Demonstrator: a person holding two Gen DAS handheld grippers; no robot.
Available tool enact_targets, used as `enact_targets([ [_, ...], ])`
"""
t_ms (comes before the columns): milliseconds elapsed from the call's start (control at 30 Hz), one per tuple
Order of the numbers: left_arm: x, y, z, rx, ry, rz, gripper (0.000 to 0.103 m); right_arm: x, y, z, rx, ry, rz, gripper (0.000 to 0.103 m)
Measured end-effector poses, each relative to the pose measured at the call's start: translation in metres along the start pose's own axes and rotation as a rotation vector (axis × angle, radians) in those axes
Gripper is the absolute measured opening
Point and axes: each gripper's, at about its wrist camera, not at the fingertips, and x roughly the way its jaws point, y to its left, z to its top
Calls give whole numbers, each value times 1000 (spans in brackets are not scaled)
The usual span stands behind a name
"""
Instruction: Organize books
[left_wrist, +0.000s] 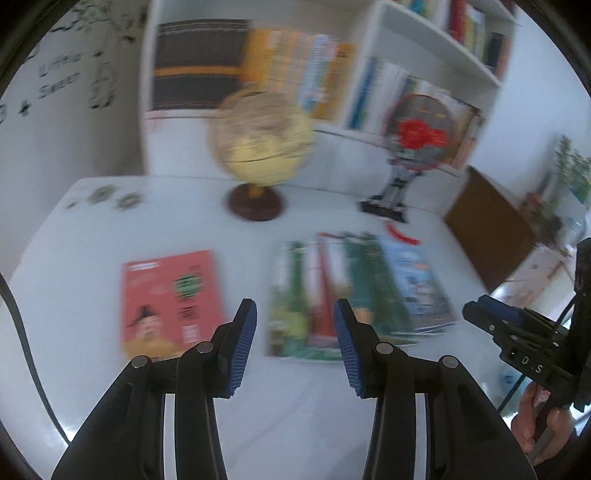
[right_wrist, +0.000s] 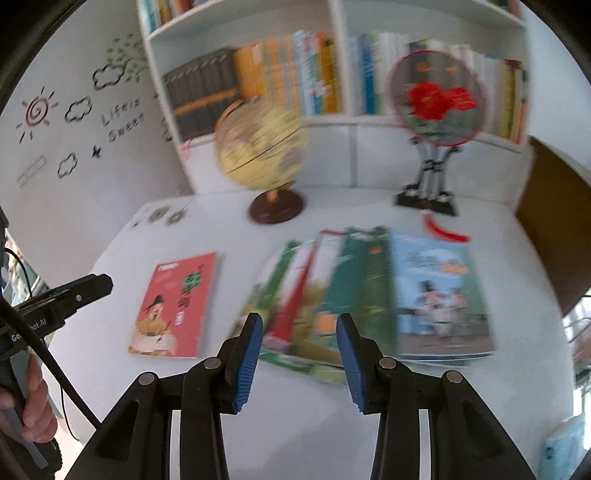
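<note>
A red-covered book (left_wrist: 170, 302) (right_wrist: 177, 306) lies flat on the white table (left_wrist: 92, 332), by itself on the left. To its right, several books with green, red and blue covers form a fanned pile (left_wrist: 354, 288) (right_wrist: 369, 291). My left gripper (left_wrist: 295, 306) hangs above the table between the red book and the pile, open and empty. My right gripper (right_wrist: 299, 321) hovers over the near edge of the pile, open with nothing between its blue pads. Each gripper shows at the edge of the other's view: right gripper (left_wrist: 495, 317), left gripper (right_wrist: 92, 286), both held by hands.
A yellow globe (left_wrist: 258, 136) (right_wrist: 262, 147) on a brown base and a round fan with red flowers (left_wrist: 417, 129) (right_wrist: 436, 99) on a stand are at the back. A white bookshelf (right_wrist: 343, 122) full of upright books rises behind. A brown board (left_wrist: 491, 229) leans at right.
</note>
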Motion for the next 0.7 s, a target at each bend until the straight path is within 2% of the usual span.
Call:
enact_targets([
  [233, 39, -95, 12, 84, 39, -102, 41, -35, -100, 1, 102, -35, -83, 42],
  [400, 75, -145, 12, 116, 80, -155, 41, -40, -148, 4, 138, -37, -94, 43],
  [433, 85, -153, 10, 119, 94, -162, 41, -35, -157, 4, 138, -30, -98, 43],
  [500, 103, -163, 5, 114, 131, -183, 41, -26, -172, 2, 144, -14, -89, 53],
  [700, 162, -172, -9, 66, 255, -238, 41, 31, -223, -4, 181, 64, -71, 52],
])
